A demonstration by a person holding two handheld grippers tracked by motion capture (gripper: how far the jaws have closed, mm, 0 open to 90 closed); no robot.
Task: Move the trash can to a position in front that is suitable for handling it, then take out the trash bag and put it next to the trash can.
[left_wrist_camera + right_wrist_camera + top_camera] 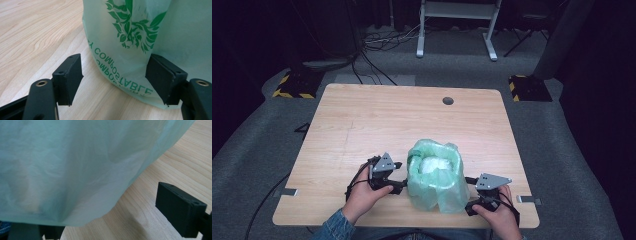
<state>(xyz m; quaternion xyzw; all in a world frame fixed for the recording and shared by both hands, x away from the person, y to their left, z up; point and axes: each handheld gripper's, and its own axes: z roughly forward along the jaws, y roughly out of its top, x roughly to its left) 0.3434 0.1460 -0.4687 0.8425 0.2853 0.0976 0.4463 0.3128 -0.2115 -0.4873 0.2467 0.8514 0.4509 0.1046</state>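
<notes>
High view: green bag (434, 175) stands upright on the surface (362, 120), its mouth open; left gripper (113, 77) and right gripper (110, 217), jaws spread, flank it, seemingly ungripped.

you have a pale green, translucent plastic bag (435, 176) standing open near the front edge of the light wooden table (362, 120), white material showing inside it. your left gripper (398, 177) sits just beside the bag's left side, your right gripper (471, 192) just beside its right, each held in a hand.
</notes>
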